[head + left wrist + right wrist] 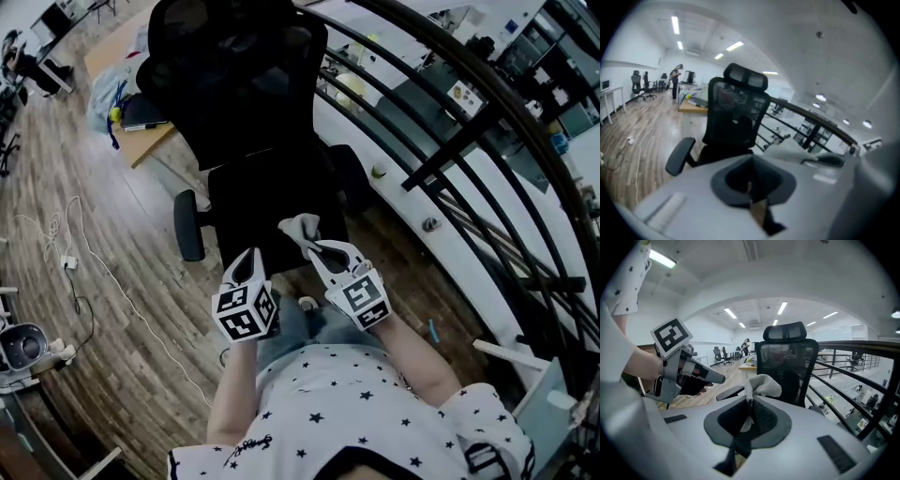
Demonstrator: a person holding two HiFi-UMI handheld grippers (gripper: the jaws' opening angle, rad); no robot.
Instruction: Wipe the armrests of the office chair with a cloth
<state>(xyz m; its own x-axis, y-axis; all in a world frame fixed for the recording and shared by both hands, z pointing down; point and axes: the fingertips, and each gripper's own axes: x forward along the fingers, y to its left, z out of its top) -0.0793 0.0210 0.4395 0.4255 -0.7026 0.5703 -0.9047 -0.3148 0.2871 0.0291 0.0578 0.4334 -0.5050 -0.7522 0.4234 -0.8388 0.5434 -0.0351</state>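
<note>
Wood-plank floor (pixel 112 281) runs under a black mesh office chair (pixel 244 94), with a dark railing (pixel 450 150) close on its far side; the chair faces the person, and both grippers hang near the front edge of its seat, apart from it.

The right gripper (pixel 314 248) is clenched on a pale cloth (pixel 302 228), a bunched wad standing out past its jaws; the left gripper (pixel 247 258) has its jaws pressed together with nothing between them.

Neither armrest is touched yet: one armrest (pixel 189 225) juts out on the person's left, the other armrest (pixel 349 173) lies by the railing.

The step in hand looks like carrying the cloth to an armrest. To do it well, lay the wad, not the hard jaw tips, on the pad; press lightly and stroke along its length; keep the grip firm so the cloth does not slip out. Such a chair will probably swivel under pressure, so the free left gripper could steady the seat or backrest.
</note>
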